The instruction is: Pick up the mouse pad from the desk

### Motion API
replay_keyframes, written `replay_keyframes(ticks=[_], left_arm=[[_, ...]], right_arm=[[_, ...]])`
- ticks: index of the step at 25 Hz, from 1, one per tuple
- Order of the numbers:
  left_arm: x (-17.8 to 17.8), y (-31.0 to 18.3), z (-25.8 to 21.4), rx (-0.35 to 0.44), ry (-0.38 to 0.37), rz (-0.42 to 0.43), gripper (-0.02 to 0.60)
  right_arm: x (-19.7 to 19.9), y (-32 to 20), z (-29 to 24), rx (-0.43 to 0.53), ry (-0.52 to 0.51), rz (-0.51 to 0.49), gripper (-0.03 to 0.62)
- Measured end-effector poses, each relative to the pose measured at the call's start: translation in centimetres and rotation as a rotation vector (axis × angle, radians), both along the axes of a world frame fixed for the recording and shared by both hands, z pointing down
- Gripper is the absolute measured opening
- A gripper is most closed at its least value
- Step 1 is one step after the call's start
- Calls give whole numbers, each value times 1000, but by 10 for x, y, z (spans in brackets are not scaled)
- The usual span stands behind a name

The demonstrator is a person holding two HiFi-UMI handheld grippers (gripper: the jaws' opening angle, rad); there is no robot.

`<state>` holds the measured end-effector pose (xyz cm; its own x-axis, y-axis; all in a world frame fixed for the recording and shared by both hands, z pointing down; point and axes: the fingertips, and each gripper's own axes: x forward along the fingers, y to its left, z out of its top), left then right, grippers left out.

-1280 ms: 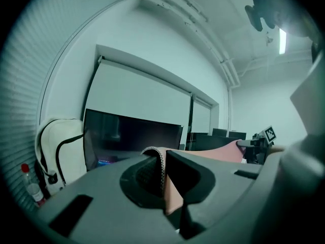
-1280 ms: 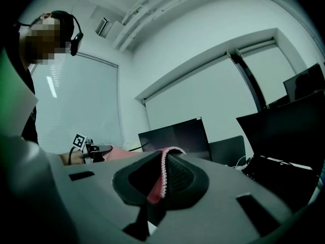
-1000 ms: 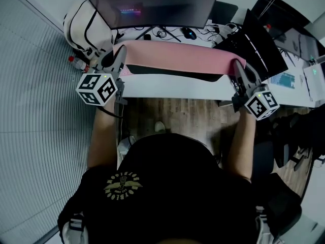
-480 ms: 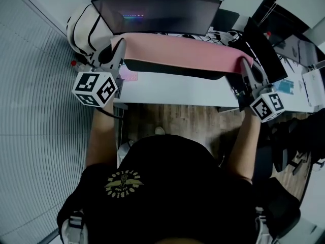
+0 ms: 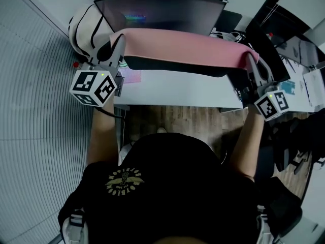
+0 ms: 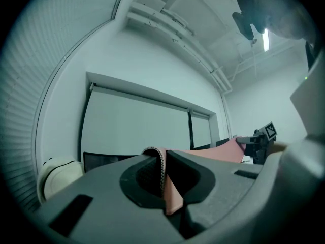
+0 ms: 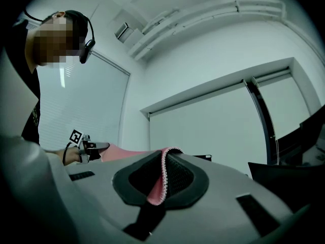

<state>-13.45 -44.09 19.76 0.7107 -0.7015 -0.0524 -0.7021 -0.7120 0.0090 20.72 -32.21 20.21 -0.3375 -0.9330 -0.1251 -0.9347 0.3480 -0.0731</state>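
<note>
Now the mouse pad (image 5: 183, 47) is held in the air above the white counter (image 5: 172, 88). It is stretched between the two tools, just in front of the dark monitor (image 5: 160, 14). The left tool (image 5: 121, 39) is clenched on the left end of the pad, and the right tool (image 5: 250, 60) is clenched on the right end. In both gripper views a folded pink edge with its stitched border is seen pinched between the jaws. The pink top side is turned upward, and the dark underside is seen along the near edge. Whether the far edge is fully clear of the counter cannot be told from the head view.

The step in hand is judged to be the lift, and it looks nearly done. To do it well, both tools should be raised at an equal pace and held at one height, so that the pad is not tilted. The grip should not be loosened, because only a narrow strip seems to be caught at each end. A light pull outward is advised, so that the middle is not dragged over the counter.
</note>
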Motion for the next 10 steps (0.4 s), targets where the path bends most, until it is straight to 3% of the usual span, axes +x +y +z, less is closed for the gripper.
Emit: replay_keyframes(ticks=[10], left_arm=[[-9,-33,7,-15,15,19,23]], right_arm=[[-12,-30,4,-18,28,11,17]])
